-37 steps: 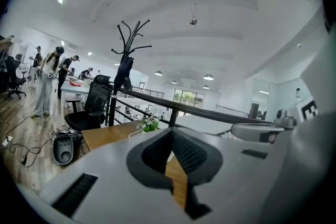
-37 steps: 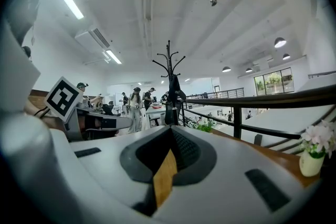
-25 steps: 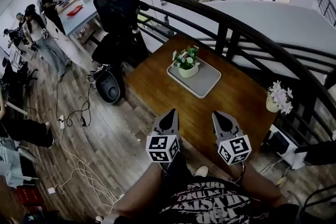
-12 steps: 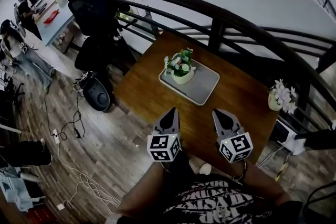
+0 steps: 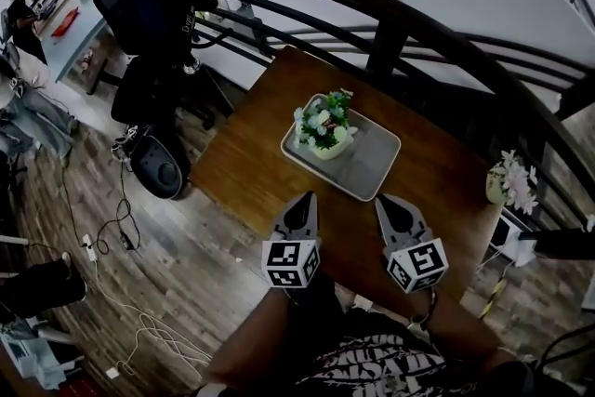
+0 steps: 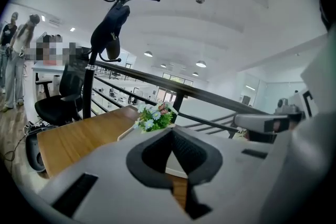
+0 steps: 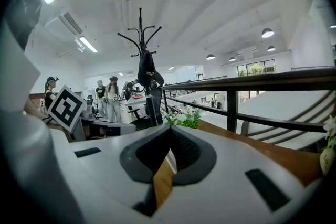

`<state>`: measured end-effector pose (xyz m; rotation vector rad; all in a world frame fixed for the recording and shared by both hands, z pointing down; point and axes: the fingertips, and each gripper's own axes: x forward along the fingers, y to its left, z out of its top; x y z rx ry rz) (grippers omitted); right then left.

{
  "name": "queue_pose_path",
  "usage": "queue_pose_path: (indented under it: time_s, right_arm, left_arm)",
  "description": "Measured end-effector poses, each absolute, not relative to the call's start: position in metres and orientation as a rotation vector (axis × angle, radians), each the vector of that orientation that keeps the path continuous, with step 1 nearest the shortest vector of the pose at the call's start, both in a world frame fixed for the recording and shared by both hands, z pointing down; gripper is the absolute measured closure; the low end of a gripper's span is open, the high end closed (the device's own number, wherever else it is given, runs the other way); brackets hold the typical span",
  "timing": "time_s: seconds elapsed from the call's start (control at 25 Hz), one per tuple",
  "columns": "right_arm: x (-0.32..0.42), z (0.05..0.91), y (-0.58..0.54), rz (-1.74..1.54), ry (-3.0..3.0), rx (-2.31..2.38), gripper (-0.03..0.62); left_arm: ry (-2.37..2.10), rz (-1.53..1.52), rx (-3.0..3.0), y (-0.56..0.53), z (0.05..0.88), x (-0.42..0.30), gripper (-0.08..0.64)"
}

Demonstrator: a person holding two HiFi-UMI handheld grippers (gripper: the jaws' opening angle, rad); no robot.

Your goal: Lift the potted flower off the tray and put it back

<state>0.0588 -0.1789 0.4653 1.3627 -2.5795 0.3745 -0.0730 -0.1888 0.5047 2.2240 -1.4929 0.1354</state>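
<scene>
Nearest us, on our side of the tray (image 5: pixel 376 170), the left tongs (image 5: pixel 303 199) and right tongs (image 5: pixel 385 202) hang side by side above the near edge of the surface (image 5: pixel 244 165). Both are closed tight on nothing. In each gripper view the tips meet, and only wood shows through the slit behind them. Both point toward the tray, well short of it, the left aimed just left of the tray's near edge and the right at its near corner. We judge they are held level and parallel so that one can come in on each side of the pot, and they must spread before that. The tray lies skewed near the middle of the surface, with bare wood on every side for an approach. The flower (image 5: pixel 324 127) stands upright in its pale pot at the tray's far left end, inside the rim, so the lift has not begun. Behind the tray runs the railing (image 5: pixel 390 40), which leaves our side as the only way in. A second flower (image 5: pixel 513 181) sits well right of the tray, and we take it as no part of the job.
</scene>
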Motion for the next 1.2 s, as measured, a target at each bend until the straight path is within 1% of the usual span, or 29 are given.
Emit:
queue_pose_path:
  time_s: [0.36, 0.4, 0.48, 0.56, 0.76, 1.0, 1.16, 1.2]
  right_arm:
    - [0.048, 0.499, -0.207, 0.396, -2.529, 1.358, 0.601]
    - [0.049, 0.502, -0.208, 0.401, -2.522, 1.357, 0.601]
    - [0.05, 0.509, -0.209, 0.413, -2.508, 1.357, 0.601]
    - [0.05, 0.515, -0.21, 0.427, -2.501, 1.359, 0.601]
    - [0.05, 0.517, -0.212, 0.44, -2.487, 1.355, 0.601]
    - [0.048, 0.519, -0.22, 0.464, -2.47, 1.357, 0.601]
    - [0.047, 0.523, -0.221, 0.486, -2.464, 1.347, 0.601]
    - [0.047, 0.524, -0.222, 0.492, -2.463, 1.347, 0.601]
  left_arm:
    - [-1.41, 0.225, 2.293, -0.242, 0.558, -0.074, 0.552]
    - [-1.384, 0.247, 2.309, -0.248, 0.565, -0.07, 0.539]
    - [-1.323, 0.305, 2.347, -0.258, 0.582, -0.062, 0.455]
    - [-1.271, 0.368, 2.393, -0.267, 0.6, -0.055, 0.404]
    - [-1.227, 0.464, 2.483, -0.29, 0.623, -0.046, 0.3]
    - [-1.252, 0.477, 2.573, -0.318, 0.634, -0.043, 0.184]
    - [-1.181, 0.523, 2.621, -0.329, 0.641, -0.034, 0.098]
    - [-1.165, 0.538, 2.627, -0.332, 0.644, -0.032, 0.087]
